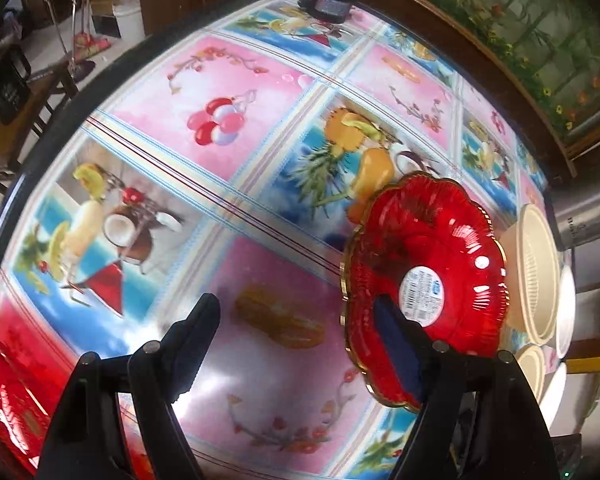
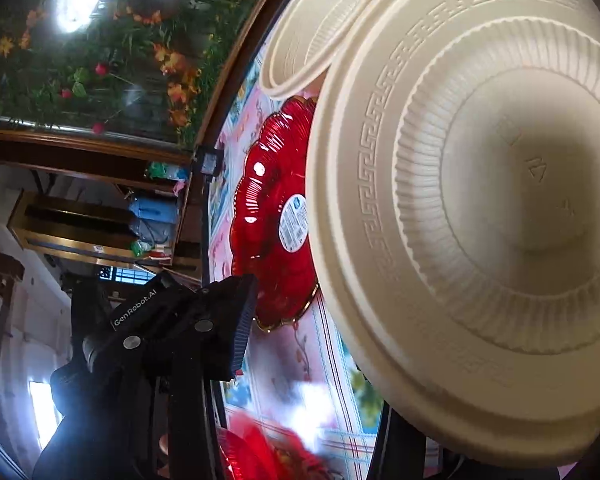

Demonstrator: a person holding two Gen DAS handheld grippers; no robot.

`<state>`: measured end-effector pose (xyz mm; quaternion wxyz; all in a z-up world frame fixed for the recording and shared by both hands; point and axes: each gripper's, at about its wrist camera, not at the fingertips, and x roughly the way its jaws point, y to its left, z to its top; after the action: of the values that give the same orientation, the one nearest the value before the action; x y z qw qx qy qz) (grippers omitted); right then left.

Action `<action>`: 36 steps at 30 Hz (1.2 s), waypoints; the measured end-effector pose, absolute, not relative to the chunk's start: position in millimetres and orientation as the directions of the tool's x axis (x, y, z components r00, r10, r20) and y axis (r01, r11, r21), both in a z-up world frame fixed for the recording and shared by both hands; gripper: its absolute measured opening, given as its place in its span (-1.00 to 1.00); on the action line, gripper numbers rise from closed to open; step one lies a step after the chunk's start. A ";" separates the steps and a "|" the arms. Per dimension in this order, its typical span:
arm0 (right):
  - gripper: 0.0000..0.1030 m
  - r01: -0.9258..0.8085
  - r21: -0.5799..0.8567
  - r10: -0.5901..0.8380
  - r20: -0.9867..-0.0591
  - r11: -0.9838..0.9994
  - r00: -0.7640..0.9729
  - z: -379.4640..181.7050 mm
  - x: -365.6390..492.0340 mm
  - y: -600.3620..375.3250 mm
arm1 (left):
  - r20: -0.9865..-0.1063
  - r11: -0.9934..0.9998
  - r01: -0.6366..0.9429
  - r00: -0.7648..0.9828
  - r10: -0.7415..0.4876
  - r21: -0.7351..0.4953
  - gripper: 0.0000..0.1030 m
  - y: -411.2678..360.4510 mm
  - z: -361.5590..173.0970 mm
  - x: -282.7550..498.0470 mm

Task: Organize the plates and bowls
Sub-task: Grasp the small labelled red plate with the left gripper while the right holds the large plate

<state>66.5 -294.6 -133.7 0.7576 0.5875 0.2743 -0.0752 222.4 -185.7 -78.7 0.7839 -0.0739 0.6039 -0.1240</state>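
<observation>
My left gripper [image 1: 300, 344] is open above the fruit-print tablecloth [image 1: 220, 160]. Its right finger [image 1: 396, 344] overlaps the near rim of a red scalloped plate [image 1: 428, 264] with a gold edge and a white label. Cream bowls [image 1: 536, 272] stand right of that plate. A second red plate [image 1: 8, 400] lies at the lower left. In the right wrist view a large cream bowl [image 2: 480, 208] fills the frame, very close to the camera; its hold by my right gripper is hidden. Another cream bowl [image 2: 324, 28] and the red plate [image 2: 276, 216] lie behind it.
A black device [image 1: 330, 2] sits at the table's far edge. A wooden frame with a flower picture [image 1: 540, 40] borders the table at the back right. Chairs and a white bucket [image 1: 128, 12] stand on the floor beyond the left edge.
</observation>
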 end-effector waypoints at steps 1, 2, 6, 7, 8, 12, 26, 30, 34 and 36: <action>-0.16 0.433 0.848 0.206 -0.503 0.304 0.840 -133.5 67.2 -294.4 | -0.924 0.954 0.110 0.240 -0.297 -0.278 0.36 -186.4 -78.4 220.9; -0.16 0.430 0.848 0.202 -0.500 0.310 0.842 -132.8 68.0 -293.7 | -0.921 0.951 0.114 0.239 -0.306 -0.287 0.16 -187.7 -78.4 220.1; -0.56 0.440 0.842 0.198 -0.511 0.314 0.837 -137.2 71.3 -295.6 | -0.922 0.948 0.126 0.223 -0.316 -0.294 -0.32 -192.1 -81.9 218.5; -0.69 0.448 0.839 0.200 -0.518 0.309 0.832 -139.2 70.0 -297.1 | -0.917 0.943 0.126 0.222 -0.330 -0.309 -0.41 -192.2 -81.3 217.8; -0.70 0.453 0.836 0.202 -0.523 0.309 0.828 -140.8 70.1 -298.1 | -0.913 0.939 0.123 0.220 -0.343 -0.322 -0.58 -192.2 -81.7 218.2; -0.71 0.443 0.842 0.216 -0.515 0.307 0.830 -142.4 69.8 -299.4 | -0.910 0.937 0.143 0.232 -0.343 -0.317 -0.88 -196.8 -77.2 214.9; -0.71 0.418 0.863 0.284 -0.492 0.284 0.823 -141.7 70.6 -292.4 | -0.900 0.935 0.121 0.257 -0.353 -0.332 -0.90 -170.9 -69.2 197.3; -0.71 0.401 0.863 0.304 -0.488 0.307 0.818 -136.7 72.3 -283.9 | -0.892 0.932 0.099 0.269 -0.363 -0.349 -0.90 -155.0 -63.7 189.8; -0.71 0.366 0.859 0.308 -0.478 0.358 0.823 -123.5 72.7 -273.5 | -0.875 0.925 0.092 0.303 -0.378 -0.368 -0.90 -138.1 -51.3 179.0; -0.71 0.345 0.853 0.310 -0.475 0.391 0.824 -116.1 72.4 -265.7 | -0.864 0.923 0.091 0.328 -0.383 -0.374 -0.89 -128.4 -43.5 172.3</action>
<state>72.4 -265.7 -116.1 0.7795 0.5515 0.2967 -0.0113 172.3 -128.4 -43.5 0.8043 -0.1300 0.5607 -0.1474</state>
